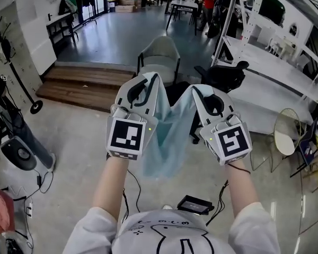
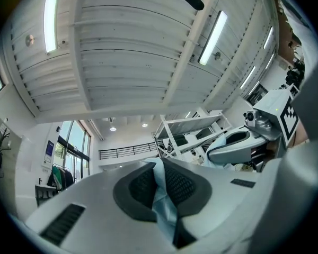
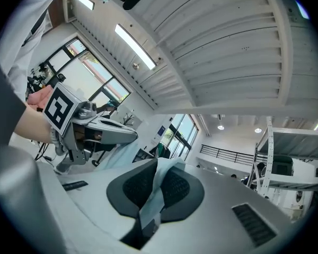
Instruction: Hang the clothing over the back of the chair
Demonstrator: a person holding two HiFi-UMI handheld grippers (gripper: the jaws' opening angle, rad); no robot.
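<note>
A light blue garment (image 1: 167,134) hangs between my two grippers, held up in the air at chest height. My left gripper (image 1: 149,79) is shut on its left top edge; the cloth (image 2: 161,197) shows pinched between the dark pads. On the garment's right top edge my right gripper (image 1: 197,90) is shut too, with cloth (image 3: 155,192) squeezed in its jaws. Beyond the grippers stands a grey armchair (image 1: 160,57). A black office chair (image 1: 222,75) is partly hidden behind the right gripper and the garment.
Wooden steps (image 1: 85,86) rise at the left. A white shelving rack (image 1: 265,41) stands at the right, a round-backed chair (image 1: 286,136) below it. A black box (image 1: 195,205) and cables lie on the floor near my feet. People stand at the far tables.
</note>
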